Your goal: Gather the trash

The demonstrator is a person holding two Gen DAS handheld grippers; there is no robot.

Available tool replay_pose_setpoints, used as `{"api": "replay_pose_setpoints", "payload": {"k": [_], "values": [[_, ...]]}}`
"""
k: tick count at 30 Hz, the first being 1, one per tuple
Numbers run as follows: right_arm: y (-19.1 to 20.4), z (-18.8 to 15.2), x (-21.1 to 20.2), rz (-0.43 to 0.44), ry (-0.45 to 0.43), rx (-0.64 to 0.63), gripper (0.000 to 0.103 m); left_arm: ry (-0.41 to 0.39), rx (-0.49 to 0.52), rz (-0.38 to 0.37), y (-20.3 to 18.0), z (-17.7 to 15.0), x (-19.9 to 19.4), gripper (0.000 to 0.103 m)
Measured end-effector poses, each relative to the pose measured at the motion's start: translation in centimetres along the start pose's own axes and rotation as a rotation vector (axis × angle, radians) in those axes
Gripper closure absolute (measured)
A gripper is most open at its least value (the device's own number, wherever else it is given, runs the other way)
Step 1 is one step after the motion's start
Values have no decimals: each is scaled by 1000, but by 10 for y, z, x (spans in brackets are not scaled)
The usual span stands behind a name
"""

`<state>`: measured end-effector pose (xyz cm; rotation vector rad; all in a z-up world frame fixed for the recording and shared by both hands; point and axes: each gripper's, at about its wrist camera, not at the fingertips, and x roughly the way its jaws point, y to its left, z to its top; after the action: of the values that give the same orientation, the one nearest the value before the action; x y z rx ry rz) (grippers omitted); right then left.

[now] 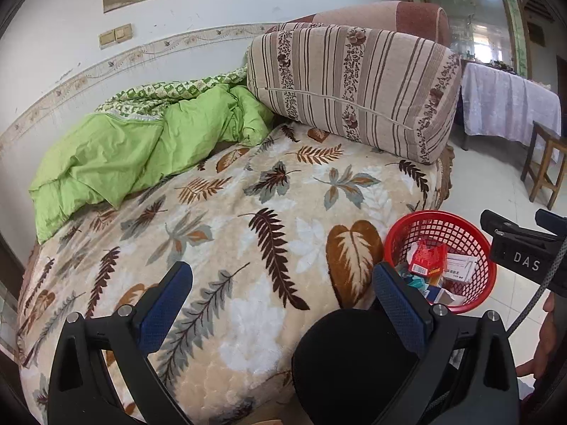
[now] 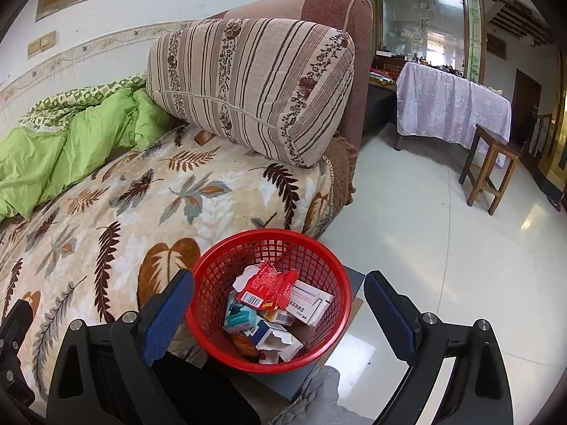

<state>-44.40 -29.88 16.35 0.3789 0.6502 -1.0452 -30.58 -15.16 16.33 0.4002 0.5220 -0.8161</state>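
A red mesh basket [image 2: 219,269] stands beside the bed's edge, on a grey surface. It holds a crumpled red wrapper [image 2: 269,285], a white box [image 2: 312,301], a teal carton [image 2: 239,317] and other torn cartons. It also shows in the left wrist view [image 1: 471,241]. My right gripper [image 2: 280,304] is open and empty, its jaws spread on either side of the basket, above it. My left gripper [image 1: 283,294] is open and empty over the leaf-patterned blanket [image 1: 230,212]. The right gripper's body shows at the right edge of the left wrist view [image 1: 521,251].
A striped bolster cushion [image 2: 248,85] leans on the brown sofa arm [image 2: 329,10]. A green quilt [image 1: 124,152] is bunched by the wall. A wooden stool [image 2: 492,166] and a cloth-covered table [image 2: 450,106] stand on the white tiled floor [image 2: 425,248].
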Motion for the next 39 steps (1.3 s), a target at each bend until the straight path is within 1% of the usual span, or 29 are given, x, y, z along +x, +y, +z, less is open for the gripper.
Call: {"api": "replay_pose_setpoints", "payload": {"k": [5, 39], "values": [[-1, -1, 0, -7, 3, -2, 6, 18, -26, -29, 2, -1, 2, 2], [2, -6, 0, -15, 6, -17, 6, 20, -28, -48, -2, -4, 1, 2]]}}
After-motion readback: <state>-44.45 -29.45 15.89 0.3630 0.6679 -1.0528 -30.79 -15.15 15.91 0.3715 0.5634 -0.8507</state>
